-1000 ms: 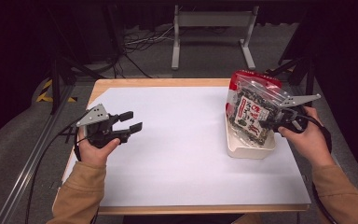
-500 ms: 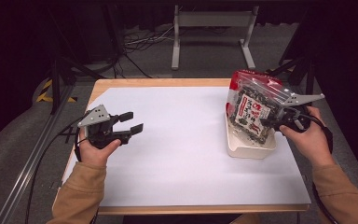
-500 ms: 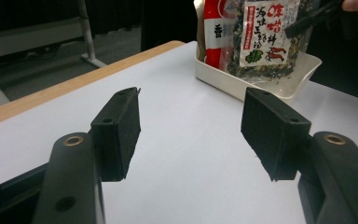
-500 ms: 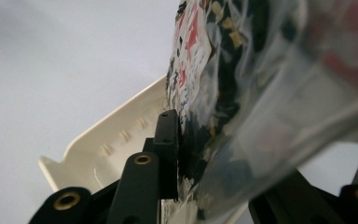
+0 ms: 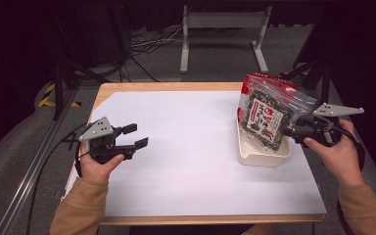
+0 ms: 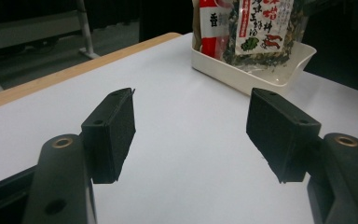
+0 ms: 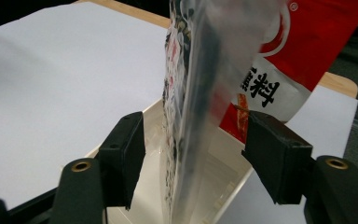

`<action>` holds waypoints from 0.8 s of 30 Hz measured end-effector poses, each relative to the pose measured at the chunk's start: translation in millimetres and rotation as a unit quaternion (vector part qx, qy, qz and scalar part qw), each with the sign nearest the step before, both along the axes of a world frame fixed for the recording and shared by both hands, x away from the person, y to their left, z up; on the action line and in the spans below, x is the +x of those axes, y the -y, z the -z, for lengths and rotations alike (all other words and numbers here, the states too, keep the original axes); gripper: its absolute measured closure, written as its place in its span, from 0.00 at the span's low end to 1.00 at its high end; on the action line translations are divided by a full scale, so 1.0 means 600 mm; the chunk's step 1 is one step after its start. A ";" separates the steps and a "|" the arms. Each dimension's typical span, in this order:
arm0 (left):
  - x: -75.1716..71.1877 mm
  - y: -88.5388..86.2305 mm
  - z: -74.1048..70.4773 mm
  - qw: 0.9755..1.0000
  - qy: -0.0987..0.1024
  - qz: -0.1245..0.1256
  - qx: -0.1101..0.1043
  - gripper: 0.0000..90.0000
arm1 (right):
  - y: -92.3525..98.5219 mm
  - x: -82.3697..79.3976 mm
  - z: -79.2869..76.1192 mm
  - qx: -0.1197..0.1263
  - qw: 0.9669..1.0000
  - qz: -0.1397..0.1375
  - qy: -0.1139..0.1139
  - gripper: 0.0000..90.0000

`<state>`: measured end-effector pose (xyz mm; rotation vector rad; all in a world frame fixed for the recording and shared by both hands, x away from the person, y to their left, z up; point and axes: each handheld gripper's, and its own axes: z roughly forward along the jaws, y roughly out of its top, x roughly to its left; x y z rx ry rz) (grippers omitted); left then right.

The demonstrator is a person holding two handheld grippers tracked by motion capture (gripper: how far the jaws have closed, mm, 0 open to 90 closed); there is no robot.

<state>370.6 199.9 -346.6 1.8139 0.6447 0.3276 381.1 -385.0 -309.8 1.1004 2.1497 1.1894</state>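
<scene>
Snack bag (image 5: 267,111) stands in white tray (image 5: 264,157) — red packet (image 7: 303,42) (possibly touching) behind.

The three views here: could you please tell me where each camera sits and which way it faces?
High view: above the person's side, looking forward and down on the table; both forearms, left gripper, right gripper.
Left gripper view: along its own open jaws, across to the tray.
Right gripper view: its open jaws flank the snack bag.
All three share bag and tray.
</scene>
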 end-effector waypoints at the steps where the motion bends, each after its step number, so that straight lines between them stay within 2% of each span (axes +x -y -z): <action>1: -0.003 -0.001 0.000 1.000 0.001 0.000 0.000 0.36 | 0.002 -0.004 0.000 0.000 1.000 0.002 0.002 0.42; 10: -0.023 -0.014 0.009 1.000 -0.002 -0.001 0.008 0.35 | 0.023 -0.052 0.001 0.007 0.999 0.032 0.036 0.39; 14: -0.031 -0.022 0.010 1.000 0.001 -0.005 0.006 0.34 | 0.022 -0.072 -0.001 0.010 0.998 0.035 0.052 0.37; 18: -0.039 -0.026 0.012 1.000 0.001 -0.004 0.005 0.34 | 0.017 -0.092 0.002 0.017 0.997 0.027 0.071 0.36; 24: -0.045 -0.031 0.015 1.000 0.003 -0.002 0.004 0.34 | 0.003 -0.112 0.011 0.035 0.996 -0.017 0.083 0.35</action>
